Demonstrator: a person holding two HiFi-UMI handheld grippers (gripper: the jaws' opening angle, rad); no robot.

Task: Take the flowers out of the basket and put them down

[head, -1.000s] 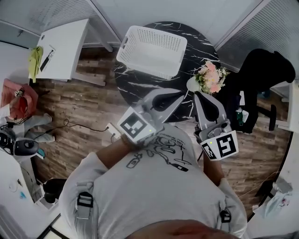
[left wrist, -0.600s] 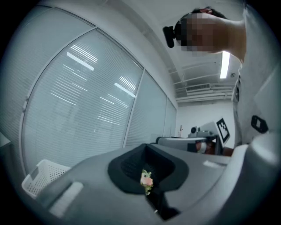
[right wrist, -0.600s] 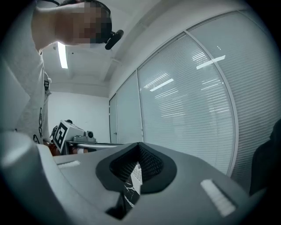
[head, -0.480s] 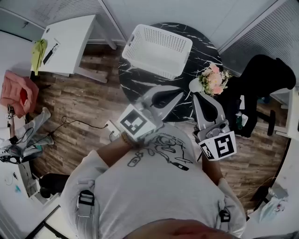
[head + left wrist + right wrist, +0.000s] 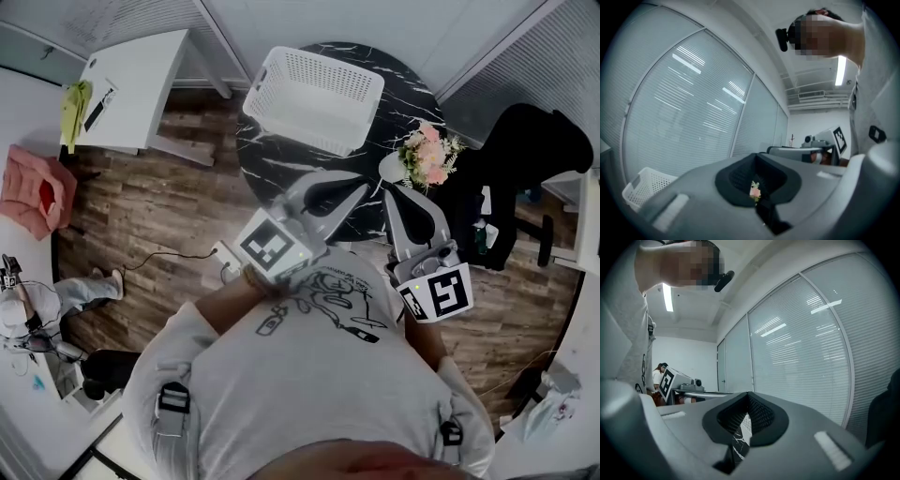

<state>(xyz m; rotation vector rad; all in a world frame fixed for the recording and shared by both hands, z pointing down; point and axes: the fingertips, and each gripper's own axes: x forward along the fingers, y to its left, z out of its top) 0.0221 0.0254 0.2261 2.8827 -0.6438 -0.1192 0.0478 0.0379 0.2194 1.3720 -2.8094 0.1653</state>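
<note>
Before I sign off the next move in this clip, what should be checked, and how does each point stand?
1. Pink flower bouquet out of the white perforated plastic basket: ok, it is on the round black marble table.
2. Basket empty: ok, nothing shows inside.
3. Left gripper unloaded: ok, fingers shut on nothing.
4. Right gripper unloaded: ok, fingers shut on nothing.
5. Bouquet safely inside the table's rim: cannot tell, it sits at the right edge.

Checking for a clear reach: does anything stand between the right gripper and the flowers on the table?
Nothing visible does. The right gripper, jaws shut, points toward the flowers near the right edge of the table, with no object between them. The basket sits apart, further left on the table.
</note>
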